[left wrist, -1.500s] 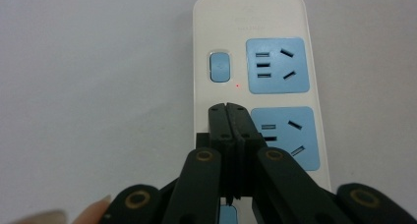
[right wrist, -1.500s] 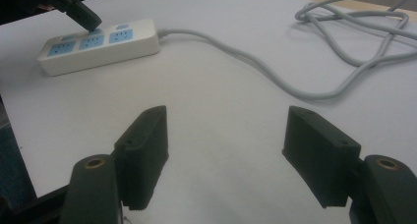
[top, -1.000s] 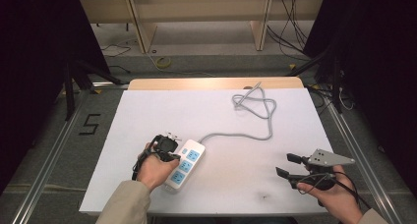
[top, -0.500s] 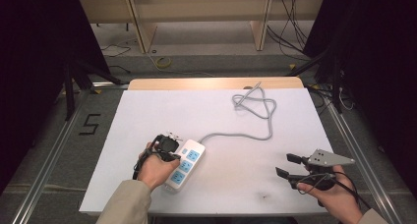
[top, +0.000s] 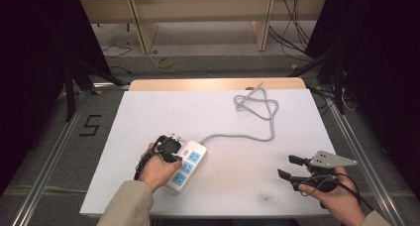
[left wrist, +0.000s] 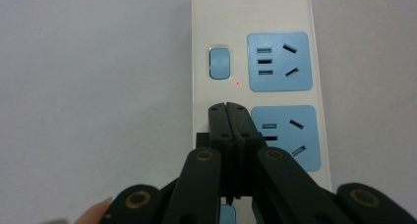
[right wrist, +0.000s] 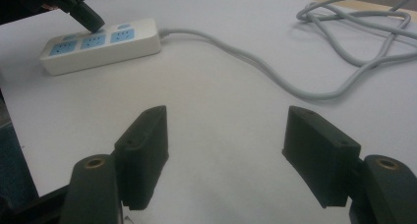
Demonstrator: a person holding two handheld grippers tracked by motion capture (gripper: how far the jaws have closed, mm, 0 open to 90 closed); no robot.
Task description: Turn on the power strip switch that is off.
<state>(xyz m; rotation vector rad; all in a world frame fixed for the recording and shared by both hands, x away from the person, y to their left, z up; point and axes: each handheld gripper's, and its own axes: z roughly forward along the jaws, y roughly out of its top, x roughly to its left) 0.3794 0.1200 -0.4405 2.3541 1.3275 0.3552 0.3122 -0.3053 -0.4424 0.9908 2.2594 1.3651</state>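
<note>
A white power strip (top: 187,167) with blue sockets lies at the front left of the white table (top: 163,112); it also appears in the left gripper view (left wrist: 251,10) and the right gripper view (right wrist: 101,46). My left gripper (top: 174,155) is shut with nothing between its jaws. Its joined tips (left wrist: 229,109) rest over the strip's edge, just below the blue switch (left wrist: 220,63) and a small red light (left wrist: 237,83). My right gripper (top: 289,167) hovers open and empty near the front right corner (right wrist: 226,133). The strip's grey cable (top: 257,107) runs back to a loose coil (right wrist: 354,32).
A wooden strip (top: 213,84) borders the table's far edge, with shelving and floor cables behind it. A taped "5" (top: 90,125) marks the floor at the left. Metal rails run along both sides of the table.
</note>
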